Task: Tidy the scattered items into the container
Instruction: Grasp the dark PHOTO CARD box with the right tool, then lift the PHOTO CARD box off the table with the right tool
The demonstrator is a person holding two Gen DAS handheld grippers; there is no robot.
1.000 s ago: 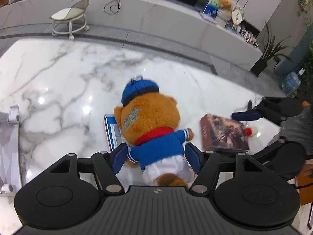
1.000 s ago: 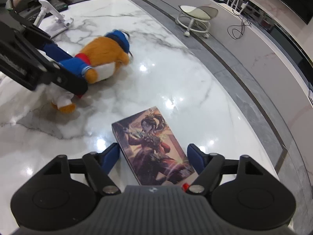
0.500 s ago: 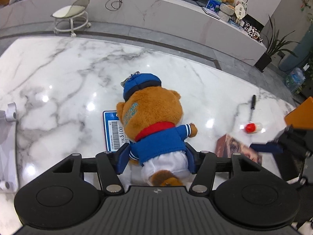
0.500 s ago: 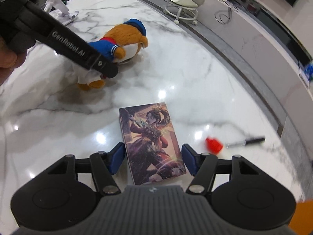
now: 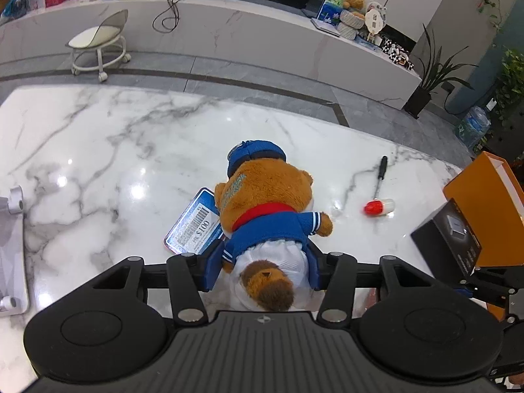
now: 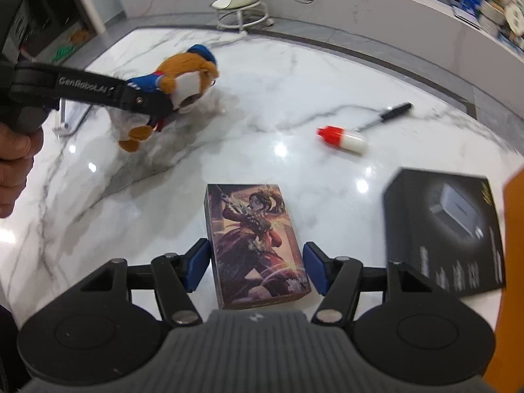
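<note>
A brown teddy bear (image 5: 268, 203) in a blue cap and jacket hangs by its waist between the closing jaws of my left gripper (image 5: 264, 267). In the right wrist view the bear (image 6: 183, 78) is tilted, its feet off the marble. My right gripper (image 6: 256, 270) is shut on a flat box with a painted figure (image 6: 255, 245), held just above the table. An orange container (image 5: 484, 203) stands at the table's right edge, and its orange side (image 6: 514, 229) shows at the right border of the right wrist view.
A black carton (image 6: 445, 229) lies in front of the orange container. A red and white capsule (image 5: 378, 206), a black pen (image 5: 381, 170) and a blue card (image 5: 193, 226) lie on the marble. A white stand (image 5: 9, 235) sits at the left edge.
The left jaws closed on the bear and raised it off the blue card. The right jaws closed on the picture box and carried it right while rolling, bringing the black carton into view.
</note>
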